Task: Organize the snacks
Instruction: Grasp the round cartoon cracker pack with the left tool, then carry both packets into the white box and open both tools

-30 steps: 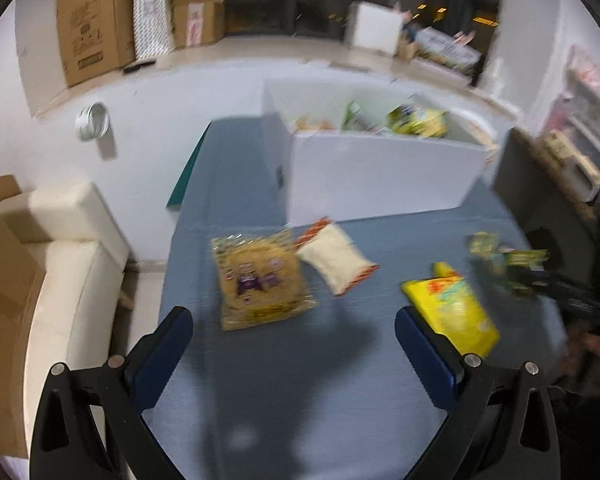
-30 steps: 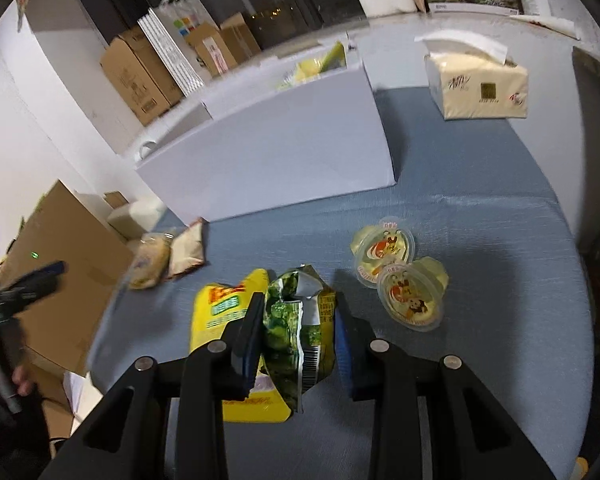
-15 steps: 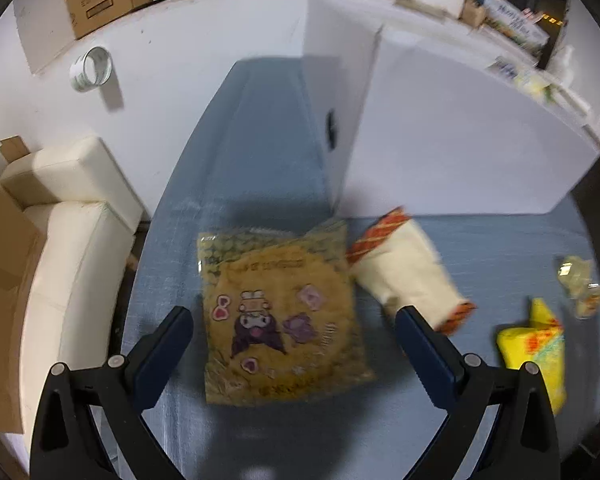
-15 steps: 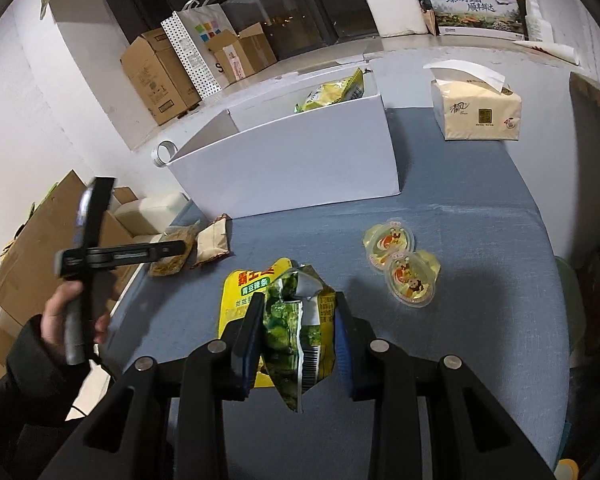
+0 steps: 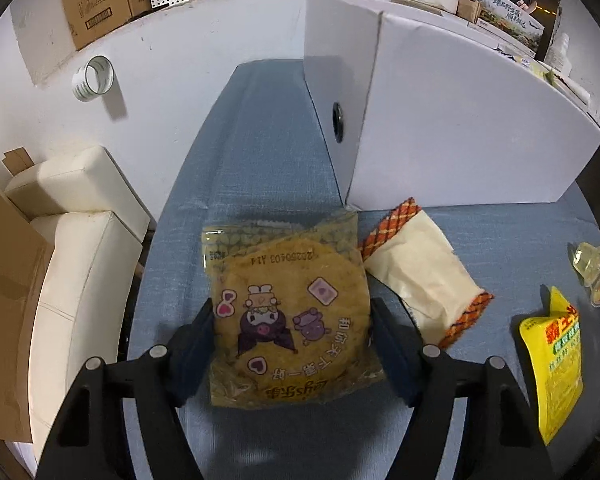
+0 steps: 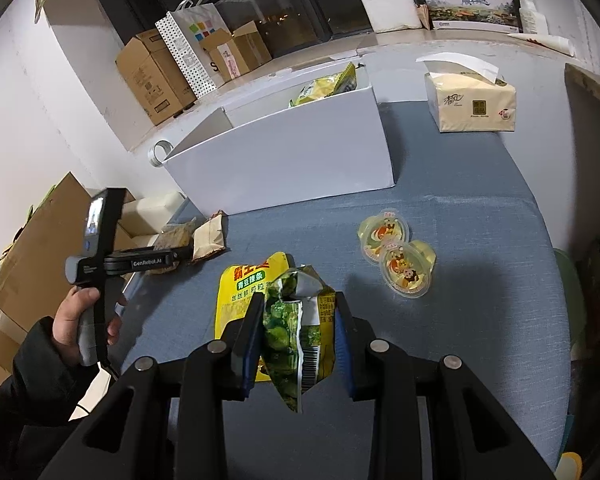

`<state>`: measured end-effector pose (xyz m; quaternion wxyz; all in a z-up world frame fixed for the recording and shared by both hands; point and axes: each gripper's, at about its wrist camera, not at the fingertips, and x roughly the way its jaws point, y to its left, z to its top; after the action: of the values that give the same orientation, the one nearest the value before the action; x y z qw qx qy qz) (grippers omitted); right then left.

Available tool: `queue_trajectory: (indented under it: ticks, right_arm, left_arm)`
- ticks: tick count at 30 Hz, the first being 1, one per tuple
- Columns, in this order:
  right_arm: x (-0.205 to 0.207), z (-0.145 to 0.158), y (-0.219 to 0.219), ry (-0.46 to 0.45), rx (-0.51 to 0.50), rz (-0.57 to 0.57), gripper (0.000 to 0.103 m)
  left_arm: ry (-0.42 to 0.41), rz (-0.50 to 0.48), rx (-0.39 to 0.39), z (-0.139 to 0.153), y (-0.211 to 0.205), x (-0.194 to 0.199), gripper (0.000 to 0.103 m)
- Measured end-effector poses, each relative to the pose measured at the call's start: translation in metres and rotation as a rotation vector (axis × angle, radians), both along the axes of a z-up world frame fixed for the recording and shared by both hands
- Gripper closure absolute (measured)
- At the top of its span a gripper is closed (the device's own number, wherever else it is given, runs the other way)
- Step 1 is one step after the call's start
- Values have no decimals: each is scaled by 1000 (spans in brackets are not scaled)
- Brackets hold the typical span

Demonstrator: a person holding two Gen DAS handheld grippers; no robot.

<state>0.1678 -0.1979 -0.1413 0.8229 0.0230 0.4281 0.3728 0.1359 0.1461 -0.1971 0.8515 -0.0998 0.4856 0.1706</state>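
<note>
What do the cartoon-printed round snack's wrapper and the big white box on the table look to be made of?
Cartoon snack wrapper: thin clear plastic film, glossy; the round yellow cake shows through and the edges crinkle with glints. White box: probably matte cardboard or foam board; flat stiff panels meet at a sharp folded corner, with no shine.

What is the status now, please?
Left tongs closing around pancake pack. Right tongs shut on green bag. Cream pack touches pancake pack's edge.

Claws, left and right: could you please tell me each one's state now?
Left claw: closing around the cartoon-print biscuit packet.
Right claw: shut on the green snack bag.
</note>
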Motion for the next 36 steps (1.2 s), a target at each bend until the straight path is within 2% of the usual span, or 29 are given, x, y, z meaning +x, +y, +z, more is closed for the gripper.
queue_trajectory:
  ticks: [5, 13, 18, 25, 29, 33, 36]
  right_arm:
    - [-1, 0, 1, -2, -4, 3, 68]
    - [-1, 2, 7, -7, -13, 23, 68]
    - [4, 18, 15, -39, -7, 41, 68]
    - [20, 71, 42, -155, 35, 97, 68]
    - [38, 102, 64, -236, 42, 108, 68]
    - [79, 120, 88, -250, 57, 84, 68]
    - [116, 118, 108, -231, 31, 46, 68]
  left_arm:
    - [-64, -10, -1, 20, -6, -18, 26]
    - [-219, -92, 61, 90, -40, -59, 26]
    - [-295, -131, 103, 132, -54, -61, 26]
    - [-391, -177, 106, 180, -61, -19, 26]
    - [-413, -186, 113, 197, -59, 18, 26]
    - [-391, -185, 117, 198, -50, 71, 26]
    - [-360, -171, 108, 189, -41, 104, 26]
